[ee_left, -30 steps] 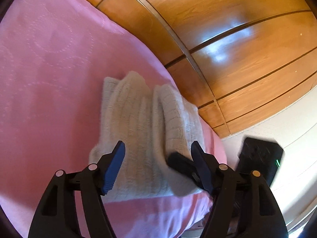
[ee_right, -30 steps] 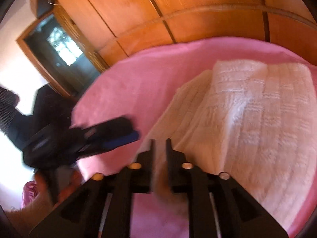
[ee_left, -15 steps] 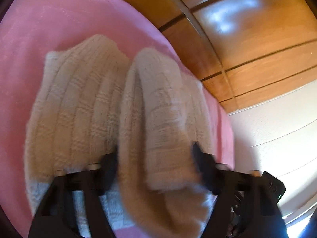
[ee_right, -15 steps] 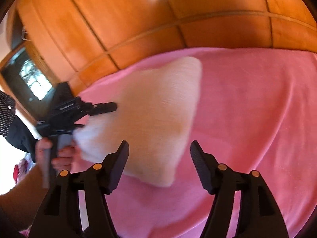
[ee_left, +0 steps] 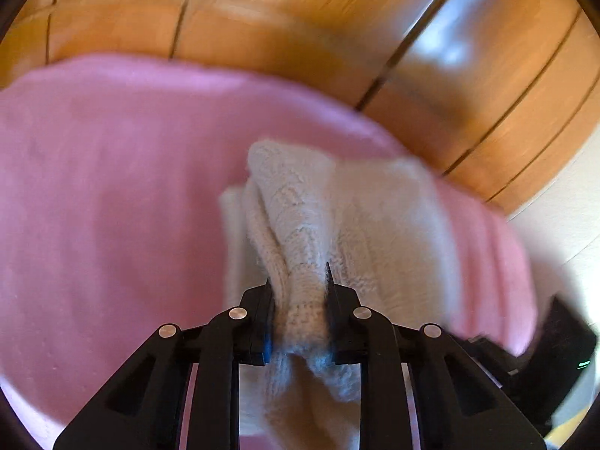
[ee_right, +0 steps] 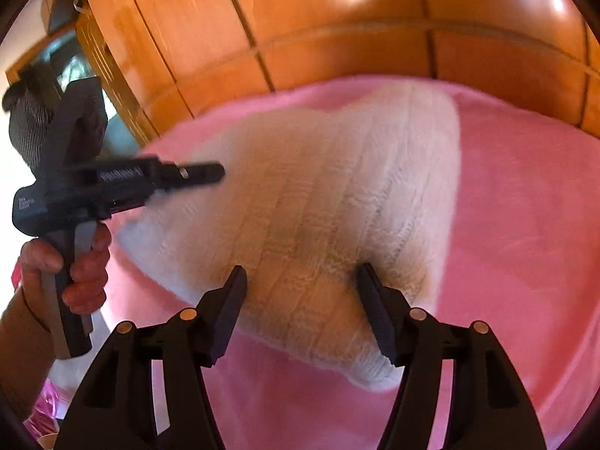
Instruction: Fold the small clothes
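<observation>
While our left claw [ee_left: 300,300] has just been closing onto a bunched edge of the cream knit garment [ee_left: 337,217] on the pink bed [ee_left: 112,206], our right claw [ee_right: 302,300], released, hovers apart; another fold looks ready.

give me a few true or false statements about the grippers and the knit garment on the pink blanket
1. The left gripper pinches a fold of the cream knit garment. True; its jaws have just been closing on it.
2. The right gripper is clamped on the garment. False; its jaws stand apart with the knit between them, and the pads do not press it.
3. The garment lies on a pink blanket. True.
4. The panels behind the blanket are white tile. False; they are glossy wood.
</observation>
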Motion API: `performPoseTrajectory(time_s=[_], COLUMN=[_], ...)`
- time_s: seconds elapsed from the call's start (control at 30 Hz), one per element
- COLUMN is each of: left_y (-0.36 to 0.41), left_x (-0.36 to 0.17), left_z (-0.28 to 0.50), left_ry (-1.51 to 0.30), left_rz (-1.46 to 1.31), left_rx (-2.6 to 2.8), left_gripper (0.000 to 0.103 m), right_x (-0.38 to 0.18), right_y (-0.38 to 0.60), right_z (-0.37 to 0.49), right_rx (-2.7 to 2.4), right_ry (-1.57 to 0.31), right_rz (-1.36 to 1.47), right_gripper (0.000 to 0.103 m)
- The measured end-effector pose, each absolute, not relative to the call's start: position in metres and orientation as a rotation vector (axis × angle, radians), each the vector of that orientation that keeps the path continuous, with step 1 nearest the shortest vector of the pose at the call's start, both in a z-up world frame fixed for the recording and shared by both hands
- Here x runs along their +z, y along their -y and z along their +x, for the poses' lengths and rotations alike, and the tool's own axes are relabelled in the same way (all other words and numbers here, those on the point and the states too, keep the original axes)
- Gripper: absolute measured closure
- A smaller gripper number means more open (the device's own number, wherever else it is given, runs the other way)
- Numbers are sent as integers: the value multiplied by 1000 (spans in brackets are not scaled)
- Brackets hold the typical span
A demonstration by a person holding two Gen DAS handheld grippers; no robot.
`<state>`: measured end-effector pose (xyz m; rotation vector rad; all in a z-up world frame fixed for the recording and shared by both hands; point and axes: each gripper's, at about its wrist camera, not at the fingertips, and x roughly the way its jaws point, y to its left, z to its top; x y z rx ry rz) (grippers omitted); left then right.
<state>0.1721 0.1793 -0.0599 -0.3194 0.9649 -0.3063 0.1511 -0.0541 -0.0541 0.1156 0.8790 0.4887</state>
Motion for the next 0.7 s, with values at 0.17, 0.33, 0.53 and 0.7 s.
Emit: performPoseTrajectory(time_s=[0.17,0.33,0.53,0.7], left_y=[-187,-187,-165,-151], left_x=[-66,-21,-29,-82], left_z=[162,145,161,176], left_ry=[-942,-778,-796,-945], left_rz=[-338,-280,-222,-201], left_rx=[-220,-176,-189,-192], left_gripper=[59,58,58,56], right_x=[-54,-16,10,-55], right_y=[43,56,52,38], right_z=[154,166,234,286], right_rx=[467,487,364,273], right_ry=[-892,-840,-767,-895], right_rz=[18,69,118,18], right_gripper=[41,41,37,35])
